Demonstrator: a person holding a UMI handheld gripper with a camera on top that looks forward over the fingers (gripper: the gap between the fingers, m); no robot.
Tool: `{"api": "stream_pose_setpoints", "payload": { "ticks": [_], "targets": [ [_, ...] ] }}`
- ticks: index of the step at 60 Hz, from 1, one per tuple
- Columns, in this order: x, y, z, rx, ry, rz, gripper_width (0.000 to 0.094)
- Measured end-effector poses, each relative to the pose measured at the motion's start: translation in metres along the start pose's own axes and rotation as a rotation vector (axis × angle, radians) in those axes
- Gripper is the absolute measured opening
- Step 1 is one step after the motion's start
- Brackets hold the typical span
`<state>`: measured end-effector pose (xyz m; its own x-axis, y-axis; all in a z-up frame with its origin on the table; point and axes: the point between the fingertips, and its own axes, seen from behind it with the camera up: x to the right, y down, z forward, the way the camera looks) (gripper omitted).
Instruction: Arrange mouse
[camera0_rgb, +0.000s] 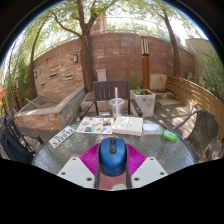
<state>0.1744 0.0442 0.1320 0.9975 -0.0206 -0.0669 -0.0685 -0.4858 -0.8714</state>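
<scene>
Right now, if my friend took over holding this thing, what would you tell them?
Gripper: shut on the mouse, a blue one with a red patch on top, pressed between the pink pads.
Where things are: the mouse is held just above the near edge of the round glass table. Farther along the table lie some papers, a white box and a clear cup.
Done: the mouse is picked up.
Left: choose a bare spot on the table, set the mouse down neatly, then open the gripper and pull back.
</scene>
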Motion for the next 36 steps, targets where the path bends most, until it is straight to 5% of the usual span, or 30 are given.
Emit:
{"api": "stream_pose_setpoints", "payload": {
  "ticks": [9,16,18,23,36],
  "targets": [
    [-0.036,0.103,0.042,-0.151,-0.003,-0.05,0.0361],
    [-0.04,0.139,0.054,-0.228,-0.008,-0.047,0.0491],
    [-0.038,0.136,0.053,-0.221,0.003,-0.046,0.055],
    [-0.035,0.119,0.027,-0.204,0.035,-0.069,0.0869],
    [-0.055,0.057,-0.079,-0.139,0.079,-0.113,0.085]
  ]
}}
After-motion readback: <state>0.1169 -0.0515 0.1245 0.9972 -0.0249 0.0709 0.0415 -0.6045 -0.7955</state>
